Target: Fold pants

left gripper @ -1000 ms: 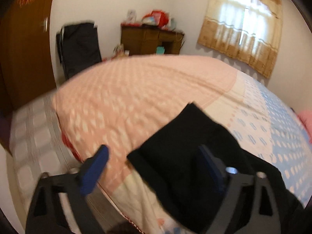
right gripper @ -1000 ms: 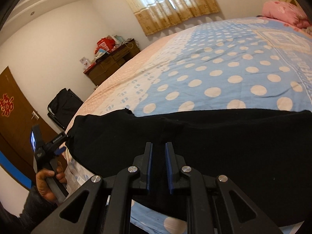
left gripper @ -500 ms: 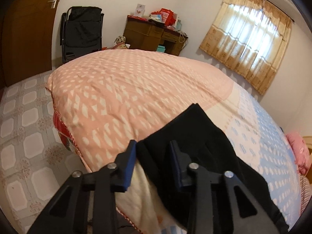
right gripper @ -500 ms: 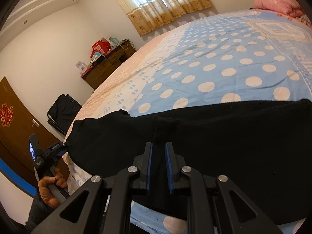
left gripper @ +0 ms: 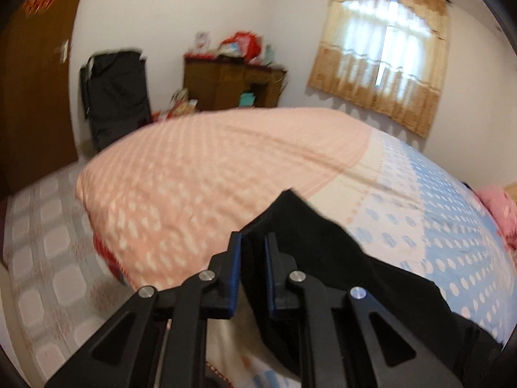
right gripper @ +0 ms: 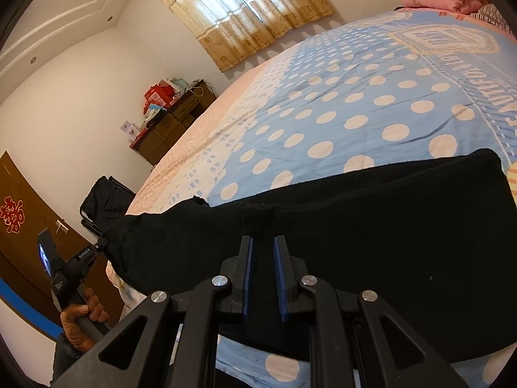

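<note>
Black pants [right gripper: 371, 220] lie stretched along the near edge of the bed [right gripper: 355, 103], on the dotted blue-and-pink cover. Left gripper [left gripper: 253, 268]: jaws nearly closed, pinching the pants' left end, cloth between the pads. Right gripper [right gripper: 262, 271]: jaws likewise narrow, clamped on the pants' near edge mid-length.

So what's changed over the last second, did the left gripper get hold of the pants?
Yes: the left gripper, open a second ago, has shut on the end of the pants. The right gripper stays clamped on them, and they still lie across the bed.
</note>
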A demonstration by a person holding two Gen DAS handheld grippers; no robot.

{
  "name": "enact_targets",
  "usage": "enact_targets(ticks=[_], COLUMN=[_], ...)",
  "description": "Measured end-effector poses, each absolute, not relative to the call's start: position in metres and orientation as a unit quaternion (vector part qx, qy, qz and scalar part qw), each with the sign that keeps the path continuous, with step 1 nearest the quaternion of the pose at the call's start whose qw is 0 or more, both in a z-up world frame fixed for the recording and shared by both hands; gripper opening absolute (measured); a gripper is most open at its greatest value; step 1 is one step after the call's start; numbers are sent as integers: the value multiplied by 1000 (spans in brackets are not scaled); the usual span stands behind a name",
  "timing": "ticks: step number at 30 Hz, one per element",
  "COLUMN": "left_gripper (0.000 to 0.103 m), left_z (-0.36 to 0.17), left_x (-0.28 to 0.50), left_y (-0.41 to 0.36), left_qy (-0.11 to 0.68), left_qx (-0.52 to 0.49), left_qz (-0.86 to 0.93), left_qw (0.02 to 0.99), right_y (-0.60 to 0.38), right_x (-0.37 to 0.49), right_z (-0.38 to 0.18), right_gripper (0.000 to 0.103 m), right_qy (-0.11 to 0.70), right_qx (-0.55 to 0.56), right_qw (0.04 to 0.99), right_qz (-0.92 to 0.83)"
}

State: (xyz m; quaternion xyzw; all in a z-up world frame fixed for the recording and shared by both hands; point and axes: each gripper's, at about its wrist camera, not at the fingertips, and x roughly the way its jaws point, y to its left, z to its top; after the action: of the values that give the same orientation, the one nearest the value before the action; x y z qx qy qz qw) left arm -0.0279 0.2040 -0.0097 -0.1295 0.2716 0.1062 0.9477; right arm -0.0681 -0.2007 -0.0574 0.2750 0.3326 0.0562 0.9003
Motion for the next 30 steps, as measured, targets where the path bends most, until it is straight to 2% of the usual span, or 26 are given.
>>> enact_targets(ticks=[8, 18, 25, 30], left_gripper=[13, 13, 13, 13], left_z=[24, 38, 21, -6], left_x=[-34, -71, -108, -116], left_y=[142, -1, -90, -123], left_qy=[229, 205, 211, 239], left_qx=[-77, 3, 72, 116], left_qz=[12, -222, -365, -398], left_qw=[970, 953, 904, 878], right_y=[-215, -275, -306, -312], right_x=[-75, -115, -149, -155], right_z=[-56, -50, -47, -52], right_gripper=[14, 14, 14, 14], right_qy=[322, 293, 279, 282], right_qx=[290, 314, 324, 335], right_qw=[900, 903, 902, 896], right_qz=[40, -31, -68, -73])
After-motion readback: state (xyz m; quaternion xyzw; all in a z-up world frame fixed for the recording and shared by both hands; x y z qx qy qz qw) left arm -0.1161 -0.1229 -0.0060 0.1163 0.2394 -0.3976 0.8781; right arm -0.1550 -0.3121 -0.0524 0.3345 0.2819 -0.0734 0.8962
